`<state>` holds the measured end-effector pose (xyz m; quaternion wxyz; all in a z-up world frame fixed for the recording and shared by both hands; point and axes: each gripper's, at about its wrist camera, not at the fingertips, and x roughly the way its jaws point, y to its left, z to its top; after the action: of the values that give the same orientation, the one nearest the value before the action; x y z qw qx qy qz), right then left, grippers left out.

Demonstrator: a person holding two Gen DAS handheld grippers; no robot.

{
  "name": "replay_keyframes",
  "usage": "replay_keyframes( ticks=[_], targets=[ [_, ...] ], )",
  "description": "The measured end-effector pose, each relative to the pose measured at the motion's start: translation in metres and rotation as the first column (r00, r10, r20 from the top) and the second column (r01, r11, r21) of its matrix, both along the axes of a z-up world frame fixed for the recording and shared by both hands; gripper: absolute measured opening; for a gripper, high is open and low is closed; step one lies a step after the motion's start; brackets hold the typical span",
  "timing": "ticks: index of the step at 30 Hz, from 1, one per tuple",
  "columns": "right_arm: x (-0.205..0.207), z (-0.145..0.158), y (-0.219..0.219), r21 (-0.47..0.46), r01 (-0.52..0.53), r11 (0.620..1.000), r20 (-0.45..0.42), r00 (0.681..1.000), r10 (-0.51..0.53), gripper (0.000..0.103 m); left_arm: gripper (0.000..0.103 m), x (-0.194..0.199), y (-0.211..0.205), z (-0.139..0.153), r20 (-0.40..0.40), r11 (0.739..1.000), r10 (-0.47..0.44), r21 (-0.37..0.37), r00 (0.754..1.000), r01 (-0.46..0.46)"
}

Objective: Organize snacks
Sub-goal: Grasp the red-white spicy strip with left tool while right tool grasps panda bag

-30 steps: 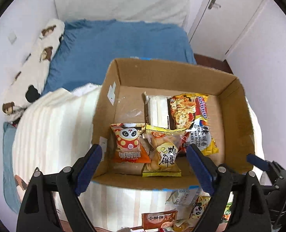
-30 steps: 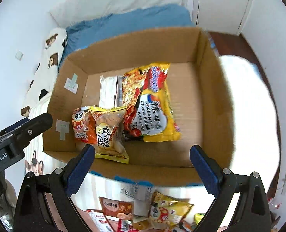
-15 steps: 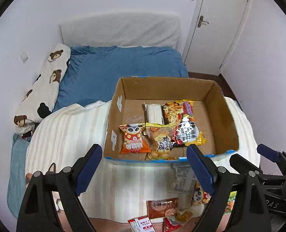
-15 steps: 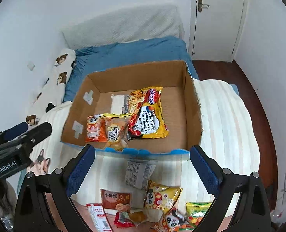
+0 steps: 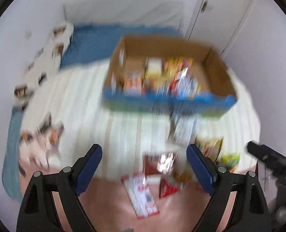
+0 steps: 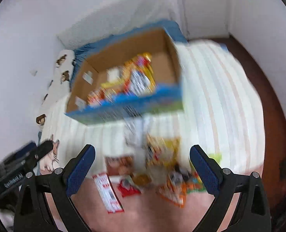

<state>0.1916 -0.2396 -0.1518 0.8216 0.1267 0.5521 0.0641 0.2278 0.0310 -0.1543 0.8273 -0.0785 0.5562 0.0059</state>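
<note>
Both frames were smeared by motion, so small print on the packets could not be read. Nearest, the left gripper (image 5: pixel 143 166) had its blue-padded jaws spread wide with nothing between them, and the right gripper (image 6: pixel 142 167) was spread just as wide and equally empty.

Just beyond the fingertips a loose heap of snack packets (image 6: pixel 162 166) lay on the bed where the pink cover (image 6: pixel 143 214) met the cream striped blanket (image 6: pixel 216 100). A red-and-white flat packet (image 5: pixel 141 195) sat closest, alone on the pink cover, with a small red one (image 6: pixel 128 188) just beside it, and a yellow bag (image 6: pixel 168 148) and an orange one (image 6: pixel 173 192) in the pile.

Farther up the blanket stood the cardboard box (image 5: pixel 218 73), open-topped with a blue front edge, already holding several packets (image 5: pixel 162 77) along its near-left side. Behind the box lay a blue sheet (image 5: pixel 96 40), a bear-print pillow (image 5: pixel 46 58) at the left wall, and a white door (image 5: pixel 220 9) at the far right.
</note>
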Motion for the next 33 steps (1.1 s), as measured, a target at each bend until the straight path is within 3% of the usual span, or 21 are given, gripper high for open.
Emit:
replay_keyframes(
  ticks=[4,6,9,13,14,16,18,23,26,29,33],
  targets=[
    [-0.02,-0.052,-0.025,0.055,0.089,0.995,-0.117,0.99,-0.082,0.1,0.089,-0.02,0.005,-0.074,-0.184,0.998,0.054,-0.007,0.981,-0.056],
    [-0.026,-0.077,-0.034,0.066,0.125,0.99,-0.168,0.979,-0.113,0.097,0.089,-0.03,0.005,-0.112,-0.286,0.997,0.059,-0.034,0.956,-0.072],
    [-0.031,-0.101,-0.039,0.073,0.154,0.985,-0.206,0.969,-0.136,0.085,0.089,-0.041,0.001,-0.162,-0.417,0.991,0.06,-0.083,0.907,-0.104],
    [-0.027,-0.129,-0.031,0.056,0.139,0.989,-0.233,0.965,-0.123,0.082,0.089,-0.047,-0.008,-0.198,-0.471,0.988,0.063,-0.092,0.88,-0.12],
    [-0.026,-0.135,-0.025,0.043,0.12,0.992,-0.235,0.966,-0.107,0.08,0.086,-0.047,-0.011,-0.201,-0.465,0.991,0.062,-0.077,0.883,-0.11],
    [-0.019,-0.145,-0.011,0.006,0.069,0.998,-0.237,0.969,-0.065,0.059,0.078,-0.047,-0.014,-0.204,-0.441,0.996,0.058,-0.039,0.896,-0.083],
    [-0.017,-0.158,-0.001,-0.04,0.02,0.999,-0.237,0.971,-0.029,0.047,0.055,-0.048,-0.016,-0.2,-0.407,0.998,0.047,-0.014,0.912,-0.058],
    [-0.026,-0.165,0.008,-0.058,-0.093,0.994,-0.252,0.965,0.075,0.044,0.05,-0.056,-0.003,-0.194,-0.403,1.0,0.014,-0.004,0.915,-0.018],
    [-0.043,-0.168,0.017,-0.012,-0.221,0.975,-0.336,0.92,0.204,0.043,0.05,-0.063,0.007,-0.197,-0.421,1.0,0.008,-0.014,0.907,-0.016],
    [-0.061,-0.177,0.026,0.001,-0.285,0.959,-0.4,0.878,0.261,0.042,0.052,-0.067,0.013,-0.203,-0.435,0.999,0.005,-0.039,0.9,-0.025],
    [-0.067,-0.188,0.021,0.042,-0.178,0.983,-0.411,0.894,0.179,0.059,0.058,-0.065,0.024,-0.213,-0.45,0.988,0.057,-0.102,0.891,-0.115]
  ],
)
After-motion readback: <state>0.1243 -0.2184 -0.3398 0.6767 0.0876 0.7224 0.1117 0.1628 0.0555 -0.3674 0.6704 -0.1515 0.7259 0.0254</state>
